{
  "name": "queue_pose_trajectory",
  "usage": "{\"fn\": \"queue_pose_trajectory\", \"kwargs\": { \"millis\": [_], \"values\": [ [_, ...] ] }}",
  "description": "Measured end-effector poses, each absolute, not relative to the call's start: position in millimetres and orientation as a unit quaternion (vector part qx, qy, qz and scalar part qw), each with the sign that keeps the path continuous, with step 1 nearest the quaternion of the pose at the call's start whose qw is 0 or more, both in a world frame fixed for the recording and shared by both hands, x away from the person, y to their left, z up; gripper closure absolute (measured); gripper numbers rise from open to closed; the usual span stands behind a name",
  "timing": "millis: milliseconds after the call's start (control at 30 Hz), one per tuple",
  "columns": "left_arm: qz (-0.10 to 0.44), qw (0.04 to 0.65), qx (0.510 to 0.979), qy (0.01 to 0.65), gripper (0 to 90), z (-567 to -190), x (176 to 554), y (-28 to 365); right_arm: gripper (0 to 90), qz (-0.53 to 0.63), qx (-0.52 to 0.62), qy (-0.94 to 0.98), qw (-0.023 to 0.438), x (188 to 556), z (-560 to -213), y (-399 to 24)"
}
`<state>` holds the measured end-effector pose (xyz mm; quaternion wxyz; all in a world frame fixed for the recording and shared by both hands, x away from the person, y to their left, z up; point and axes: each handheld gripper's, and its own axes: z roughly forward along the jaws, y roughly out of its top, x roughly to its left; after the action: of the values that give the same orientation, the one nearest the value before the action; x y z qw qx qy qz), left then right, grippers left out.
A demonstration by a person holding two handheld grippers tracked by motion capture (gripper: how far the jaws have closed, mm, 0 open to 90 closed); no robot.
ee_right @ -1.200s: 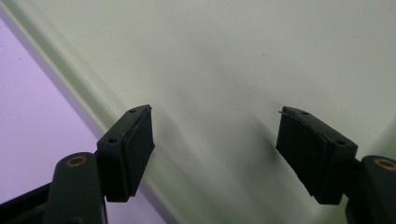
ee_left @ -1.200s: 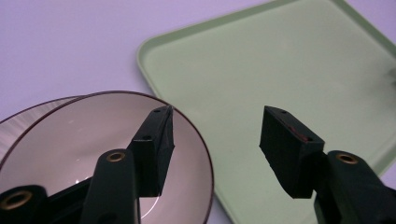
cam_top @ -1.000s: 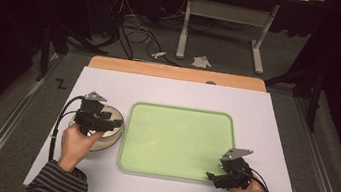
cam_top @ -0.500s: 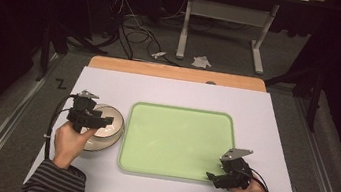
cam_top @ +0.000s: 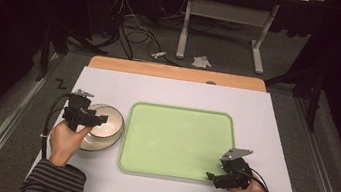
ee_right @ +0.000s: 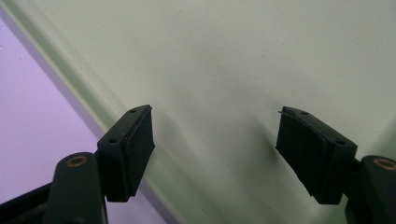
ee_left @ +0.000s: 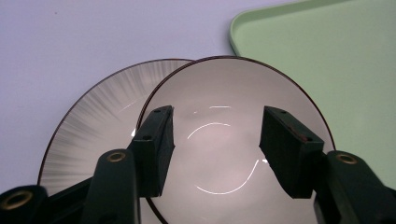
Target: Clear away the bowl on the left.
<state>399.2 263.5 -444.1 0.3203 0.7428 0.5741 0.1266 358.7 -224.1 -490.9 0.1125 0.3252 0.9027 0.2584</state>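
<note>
A glossy pale bowl (cam_top: 107, 126) with a dark rim sits off-centre on a streaked plate (cam_top: 92, 144) at the table's left. My left gripper (cam_top: 97, 118) hovers over the bowl's left side, open, with nothing between its jaws. In the left gripper view the bowl (ee_left: 224, 154) lies under the spread jaws of that gripper (ee_left: 217, 144), and the plate (ee_left: 88, 130) shows beyond at the left. A light green tray (cam_top: 177, 142) lies in the middle. My right gripper (cam_top: 211, 177) stands open over the tray's front right corner. In the right gripper view its jaws (ee_right: 215, 149) straddle bare tray floor (ee_right: 233, 56) near the rim.
The white table top (cam_top: 159, 89) has a wooden strip (cam_top: 177, 72) along its far edge. Cables and a metal stand (cam_top: 217, 37) lie on the floor beyond. The tray corner (ee_left: 327, 56) is close to the bowl's right side.
My left gripper has drawn back to the left, uncovering most of the bowl. The right gripper has stayed where it was.
</note>
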Motion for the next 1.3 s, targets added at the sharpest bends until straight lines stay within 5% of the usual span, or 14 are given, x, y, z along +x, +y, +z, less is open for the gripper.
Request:
{"fn": "queue_pose_trajectory", "kwargs": {
  "millis": [833,1300],
  "values": [
    [0.150,0.317,0.724,0.594,45.0,-442,397,280,29.1,0.259,0.325,0.903,0.111,359,-491,-224],
    [0.116,0.289,0.727,0.612,46.0,-456,405,282,28.9,0.266,0.327,0.899,0.118,357,-488,-225]
  ]
}}
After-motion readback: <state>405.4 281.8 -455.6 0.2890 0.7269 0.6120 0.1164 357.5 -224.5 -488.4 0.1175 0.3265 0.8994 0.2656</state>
